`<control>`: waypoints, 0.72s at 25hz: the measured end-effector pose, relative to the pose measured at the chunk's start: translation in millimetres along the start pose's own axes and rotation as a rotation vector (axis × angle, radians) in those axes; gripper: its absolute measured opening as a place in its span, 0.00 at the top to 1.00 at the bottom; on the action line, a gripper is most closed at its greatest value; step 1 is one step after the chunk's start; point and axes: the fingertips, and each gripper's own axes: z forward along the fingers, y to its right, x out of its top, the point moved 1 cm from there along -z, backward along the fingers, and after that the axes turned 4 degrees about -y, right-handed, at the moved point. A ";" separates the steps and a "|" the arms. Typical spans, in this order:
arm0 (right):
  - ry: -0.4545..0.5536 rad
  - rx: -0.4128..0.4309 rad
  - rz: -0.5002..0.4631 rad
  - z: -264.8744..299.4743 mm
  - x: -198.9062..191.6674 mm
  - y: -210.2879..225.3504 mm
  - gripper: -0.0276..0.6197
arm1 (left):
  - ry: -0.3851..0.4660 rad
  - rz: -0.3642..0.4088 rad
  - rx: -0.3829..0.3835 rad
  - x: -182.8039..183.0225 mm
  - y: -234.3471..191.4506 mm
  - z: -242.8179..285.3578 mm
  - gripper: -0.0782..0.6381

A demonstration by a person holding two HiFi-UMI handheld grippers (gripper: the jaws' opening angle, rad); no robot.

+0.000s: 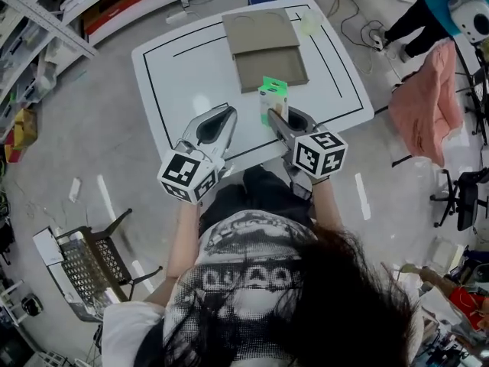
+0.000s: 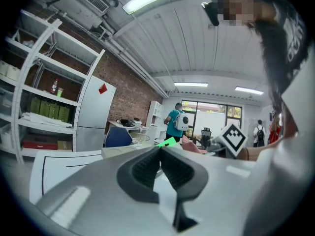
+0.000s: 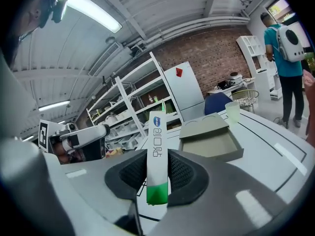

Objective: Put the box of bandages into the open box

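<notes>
Tongs on the right side are pinching the box of bandages between their two dark pads. The little box is being held up over the near part of the white surface. Its long side is pointing up out of the tongs, with a green end showing at the bottom in the right gripper view.

The left tongs are waiting at about 9 o'clock from the right ones. Their pads are pressing together and they are holding nothing.

A bit farther away, the open box is lying flat on the surface. It is sitting at 12 o'clock from the right tongs, quite near them, and its lid is folded back on the far side. Nothing is standing between the bandages and the open tray.

So I think the right hand is doing the job, because it is nearer and is already carrying the bandages. The next move is looking like a short push toward 12 o'clock and then down. The tall box may be needing a tip so it goes in flat.

Past the open box, at about 1 o'clock, a pale cup is standing well out of the way.
</notes>
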 end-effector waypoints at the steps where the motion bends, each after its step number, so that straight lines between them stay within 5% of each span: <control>1: -0.008 0.007 0.001 6.4 2.6 6.7 0.82 | 0.003 -0.004 0.011 0.5 -3.8 3.1 0.89; 18: -0.321 0.179 -0.145 130.6 38.4 118.6 0.82 | -0.011 -0.039 0.158 13.7 -51.6 43.5 0.89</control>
